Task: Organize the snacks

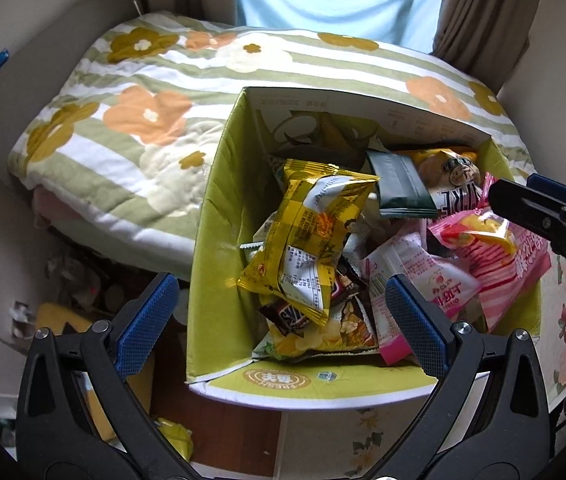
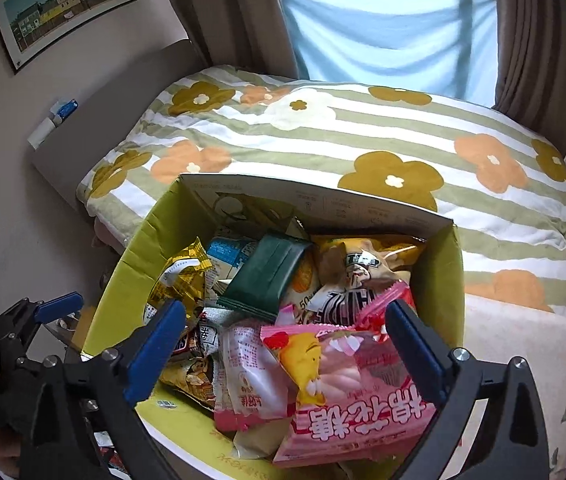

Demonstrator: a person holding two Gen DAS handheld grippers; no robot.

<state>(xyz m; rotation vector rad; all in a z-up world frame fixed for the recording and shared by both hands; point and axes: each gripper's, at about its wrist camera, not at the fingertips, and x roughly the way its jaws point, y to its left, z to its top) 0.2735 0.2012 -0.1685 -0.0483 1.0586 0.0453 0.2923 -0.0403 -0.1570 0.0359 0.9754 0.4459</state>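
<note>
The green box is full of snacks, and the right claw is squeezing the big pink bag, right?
Not quite. The green box is full of snacks, but the right claw is open, not squeezing. The right wrist view shows the big pink bag lying loose below its spread fingers.

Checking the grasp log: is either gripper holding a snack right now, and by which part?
Neither. The left gripper and right gripper are open above the snack box.
</note>
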